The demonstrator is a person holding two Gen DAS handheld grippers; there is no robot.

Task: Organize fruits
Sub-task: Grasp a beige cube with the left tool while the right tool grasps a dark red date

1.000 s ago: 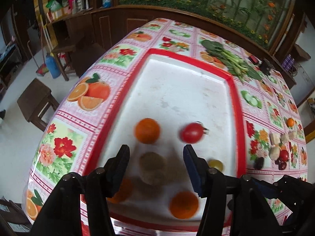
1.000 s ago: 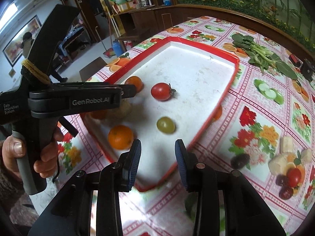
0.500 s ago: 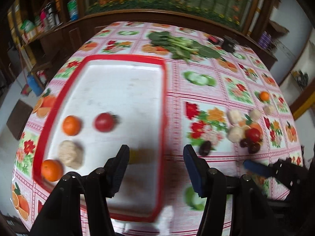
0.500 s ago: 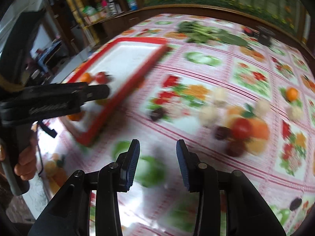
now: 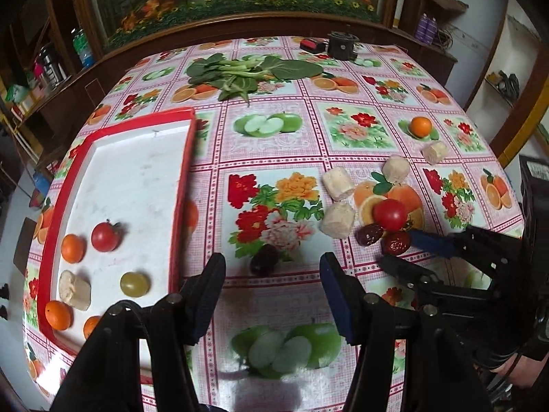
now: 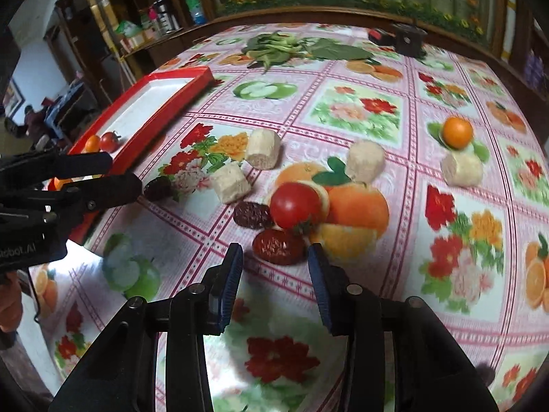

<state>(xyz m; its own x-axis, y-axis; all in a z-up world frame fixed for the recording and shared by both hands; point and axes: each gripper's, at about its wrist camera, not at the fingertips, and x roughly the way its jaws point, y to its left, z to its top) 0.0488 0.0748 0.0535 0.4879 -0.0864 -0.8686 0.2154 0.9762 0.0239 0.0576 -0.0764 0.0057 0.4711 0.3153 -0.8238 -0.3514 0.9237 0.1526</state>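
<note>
Here we look down two grippers at a table [image 5: 281, 158] under a glossy cloth printed with fruit and flowers. The left gripper [image 5: 272, 295] hangs over the cloth with jaws about half apart and nothing between them; a dark plum [image 5: 263, 258] lies just beyond its tips. The right gripper [image 6: 275, 271] has its jaws narrowly apart and also empty, a red date [image 6: 278, 247] just ahead of the gap, its long axis running roughly left to right across the view. A second date [image 6: 252, 215] lies just behind it, also lengthwise across the view, and touches a tomato [image 6: 296, 205] whose stem end points toward us.

Around them stand four pale cut cylinders: one [image 6: 263, 148] lying on its side, the others [image 6: 230, 183] [image 6: 365, 161] [image 6: 461, 169] at mixed tilts. A small orange [image 6: 457, 132] sits just behind the farthest one.

At the left a red-rimmed white tray [image 5: 183, 171] holds another tomato [image 5: 104, 237], oranges [image 5: 72, 248], a pale chunk [image 5: 74, 290] and a green grape [image 5: 135, 284]; one orange [image 5: 91, 326] there is half hidden by the left gripper's arm, and the tray's near corner is cut off too.

The right view blurs toward its lower and right edges. Leafy greens [image 5: 247, 73] lie at the far side near a dark object we cannot identify [image 5: 341, 45]. Beyond are wooden cabinets, shelves with bottles, and a floral mural. A hand [image 6: 10, 302] shows at the left edge.
</note>
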